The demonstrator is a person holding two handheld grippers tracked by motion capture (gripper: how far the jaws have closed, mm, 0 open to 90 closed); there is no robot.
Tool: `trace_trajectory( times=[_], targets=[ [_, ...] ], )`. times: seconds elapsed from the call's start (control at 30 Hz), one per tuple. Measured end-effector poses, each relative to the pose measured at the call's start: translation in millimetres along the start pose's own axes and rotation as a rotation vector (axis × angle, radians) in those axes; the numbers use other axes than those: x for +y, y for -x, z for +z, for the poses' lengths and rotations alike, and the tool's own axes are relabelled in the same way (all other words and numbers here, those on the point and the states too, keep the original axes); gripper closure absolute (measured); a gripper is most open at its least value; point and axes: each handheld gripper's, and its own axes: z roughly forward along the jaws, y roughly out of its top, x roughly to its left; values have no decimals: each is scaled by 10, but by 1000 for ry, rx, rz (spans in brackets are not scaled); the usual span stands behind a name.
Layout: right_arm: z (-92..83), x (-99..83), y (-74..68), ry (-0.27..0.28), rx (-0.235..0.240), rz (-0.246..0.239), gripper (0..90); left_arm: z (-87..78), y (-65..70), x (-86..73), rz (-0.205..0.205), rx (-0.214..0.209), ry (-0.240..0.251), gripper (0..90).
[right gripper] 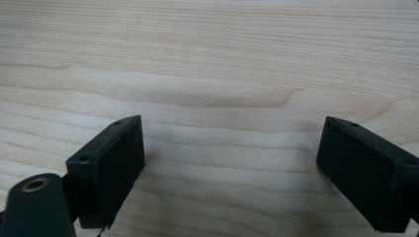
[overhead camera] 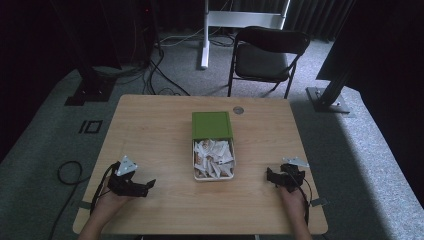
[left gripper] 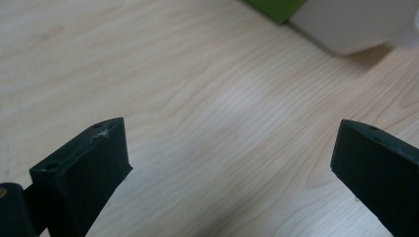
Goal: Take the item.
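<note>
A light wooden table [overhead camera: 150, 125] seen from above, with dark grey carpet around it; beyond the far edge stands a black folding chair [overhead camera: 267, 55], and beside that the white foot of a stand [overhead camera: 205, 35]; black cables [overhead camera: 155, 75] trail over the floor at the far left, and another cable loops on the carpet by the table's left side. In the middle of the table lies a white box [overhead camera: 213, 176] full of crumpled white paper scraps [overhead camera: 214, 156]; its green lid [overhead camera: 212, 124] is slid back over the far half, so the near half lies uncovered (a small round grey disc [overhead camera: 238, 110] sits on the table just beyond the lid). The left gripper [overhead camera: 148, 185], held in a hand [overhead camera: 107, 200] near the front left, has its jaws spread wide with only bare wood between them, pointing toward the box, which lies to its right and well apart; in the left gripper view a corner of the white box and a sliver of green lid show at the top right. The right gripper [overhead camera: 270, 176], held in the other hand [overhead camera: 295, 200] near the front right, also has its jaws wide apart over bare tabletop, with the box to its left; nothing lies between either gripper and the box.
</note>
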Motion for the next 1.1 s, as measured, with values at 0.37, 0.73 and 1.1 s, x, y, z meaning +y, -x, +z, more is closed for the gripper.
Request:
trace_trajectory(
  times=[0.37, 0.73, 1.1],
  targets=[
    [1, 0, 1, 1, 1, -1, 109, -48, 143, 398, 67, -43, 52, 18],
    [1, 0, 1, 1, 0, -1, 109, 26, 316, 766, 134, -97, 77, 19],
    [0, 0, 1, 1, 0, -1, 109, 170, 513, 1013, 197, -145, 72, 19]
  ],
)
